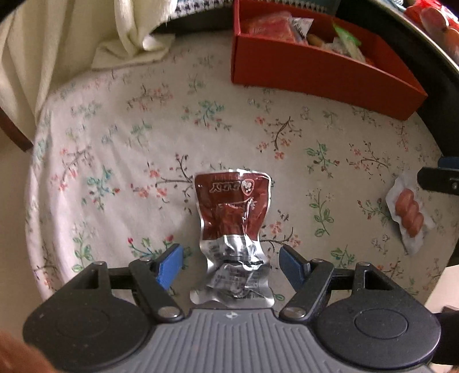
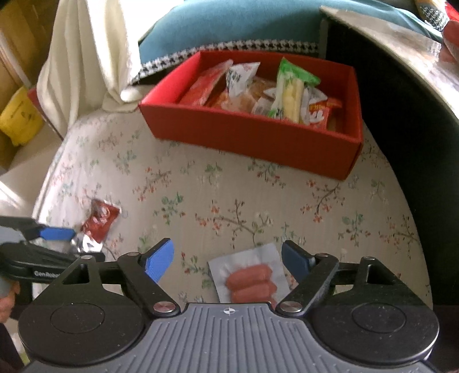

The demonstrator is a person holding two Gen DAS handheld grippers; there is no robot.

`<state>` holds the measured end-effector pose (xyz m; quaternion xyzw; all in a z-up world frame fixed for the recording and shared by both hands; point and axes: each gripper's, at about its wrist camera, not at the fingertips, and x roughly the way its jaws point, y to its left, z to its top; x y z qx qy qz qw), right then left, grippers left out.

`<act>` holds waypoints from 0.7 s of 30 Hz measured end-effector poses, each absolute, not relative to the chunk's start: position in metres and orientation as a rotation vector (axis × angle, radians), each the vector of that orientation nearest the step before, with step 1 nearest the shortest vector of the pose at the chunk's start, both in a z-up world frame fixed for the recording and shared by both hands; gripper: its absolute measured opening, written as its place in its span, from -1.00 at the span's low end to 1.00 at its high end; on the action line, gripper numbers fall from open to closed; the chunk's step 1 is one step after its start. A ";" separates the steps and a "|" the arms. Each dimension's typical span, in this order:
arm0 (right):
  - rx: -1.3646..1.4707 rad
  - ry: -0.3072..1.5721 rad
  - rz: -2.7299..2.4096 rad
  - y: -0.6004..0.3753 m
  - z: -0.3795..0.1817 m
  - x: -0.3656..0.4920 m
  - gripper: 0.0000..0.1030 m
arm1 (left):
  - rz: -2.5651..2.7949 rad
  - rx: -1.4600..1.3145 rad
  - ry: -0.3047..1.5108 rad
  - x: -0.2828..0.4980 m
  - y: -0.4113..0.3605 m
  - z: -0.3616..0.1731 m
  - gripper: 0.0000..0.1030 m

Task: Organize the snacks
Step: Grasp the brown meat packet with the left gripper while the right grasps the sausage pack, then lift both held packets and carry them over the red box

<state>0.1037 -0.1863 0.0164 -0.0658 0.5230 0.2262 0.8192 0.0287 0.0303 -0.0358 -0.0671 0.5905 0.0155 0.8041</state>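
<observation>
- Spread wide, my left gripper (image 1: pixel 231 259) is flanking the crumpled dark-red and silver foil snack pouch (image 1: pixel 233 226) without touching it.
- Equally wide, my right gripper (image 2: pixel 228 258) is straddling the clear plastic pack of small red sausages (image 2: pixel 249 279), untouched too.
- Both packs are lying on the floral cloth (image 2: pixel 200 186), well short of the red cardboard box (image 2: pixel 258 137), which is holding mixed wrapped snacks (image 2: pixel 287 94).

A floral tablecloth (image 2: pixel 229 200) covers the worktop across the middle of both views. A cream cloth (image 2: pixel 86 57) hangs at upper left. A teal cushion (image 2: pixel 229 23) with houndstooth trim sits at top centre. A yellow container (image 2: pixel 17 117) shows at far left.
</observation>
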 end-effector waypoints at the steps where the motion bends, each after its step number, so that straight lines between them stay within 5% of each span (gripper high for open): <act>1: -0.146 1.121 0.480 -0.187 0.014 0.103 0.69 | 0.038 -0.139 1.260 0.028 0.029 -0.036 0.28; 4: -0.158 1.135 0.470 -0.192 0.010 0.103 0.68 | 0.053 -0.096 1.234 0.024 0.025 -0.034 -0.18; 21: -0.306 1.242 0.426 -0.185 -0.045 0.099 0.79 | -0.079 -0.226 1.203 0.030 0.029 -0.020 -0.20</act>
